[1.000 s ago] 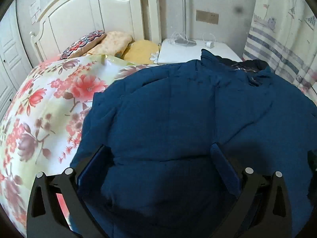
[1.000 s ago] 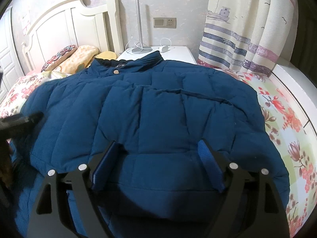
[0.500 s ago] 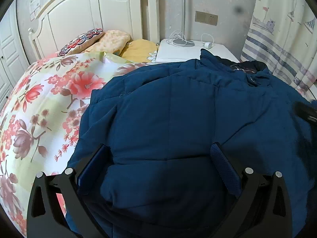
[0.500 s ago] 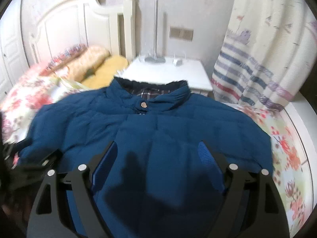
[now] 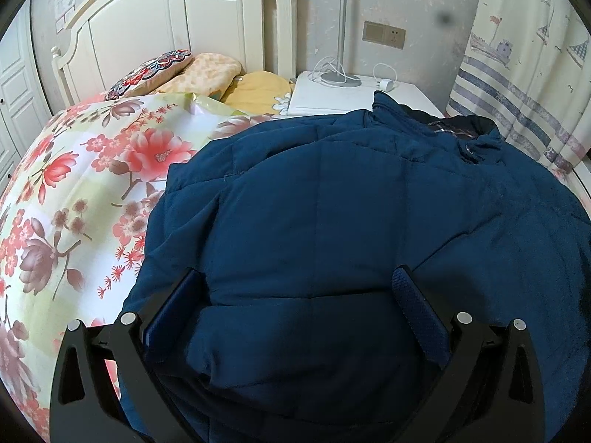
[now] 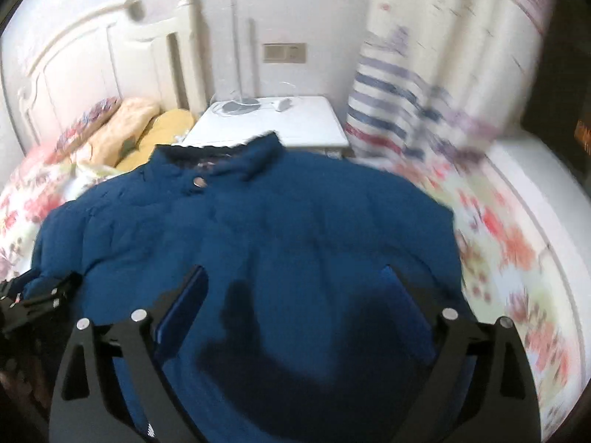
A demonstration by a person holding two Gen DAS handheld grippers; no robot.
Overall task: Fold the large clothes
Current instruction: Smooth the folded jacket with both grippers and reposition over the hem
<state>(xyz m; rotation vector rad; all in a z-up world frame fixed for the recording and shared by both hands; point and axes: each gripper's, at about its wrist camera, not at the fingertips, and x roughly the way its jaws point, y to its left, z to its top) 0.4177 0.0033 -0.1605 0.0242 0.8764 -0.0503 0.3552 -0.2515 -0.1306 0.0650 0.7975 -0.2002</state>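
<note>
On the bed: one blue padded jacket (image 5: 332,221), spread flat, collar (image 6: 255,155) toward the headboard, its lower part lying between the fingers in both wrist views.
Jackets: one, dark blue, quilted; one snap button (image 6: 200,182) at the neck.
Grippers: two. Left gripper (image 5: 295,295) hangs over the jacket's left half, fingers (image 5: 417,313) spread wide, puffed fabric rising between them; whether the pads press on it cannot be told.
Right gripper (image 6: 295,288): fingers (image 6: 184,302) released and spread, having just opened further; jacket lies below and between them, not pinched. This view is motion-blurred.
Pillows: three at the headboard, one embroidered dark-red (image 5: 151,74), one peach (image 5: 207,74), one yellow (image 5: 258,88).
Surface: bed with floral cover (image 5: 74,192), pink and red blossoms on pale ground.
Headboard: one, cream, panelled (image 5: 166,26).
Table: one white bedside table (image 5: 351,92), just beyond the collar, bearing one lamp (image 5: 341,37) on a thin pole, its round base, and one white charger with cable (image 5: 386,83).
Room: pale wall with one switch-and-socket plate (image 5: 384,35); striped curtain (image 5: 524,74) with boat print at right; white cabinet doors (image 5: 14,85) at far left.
</note>
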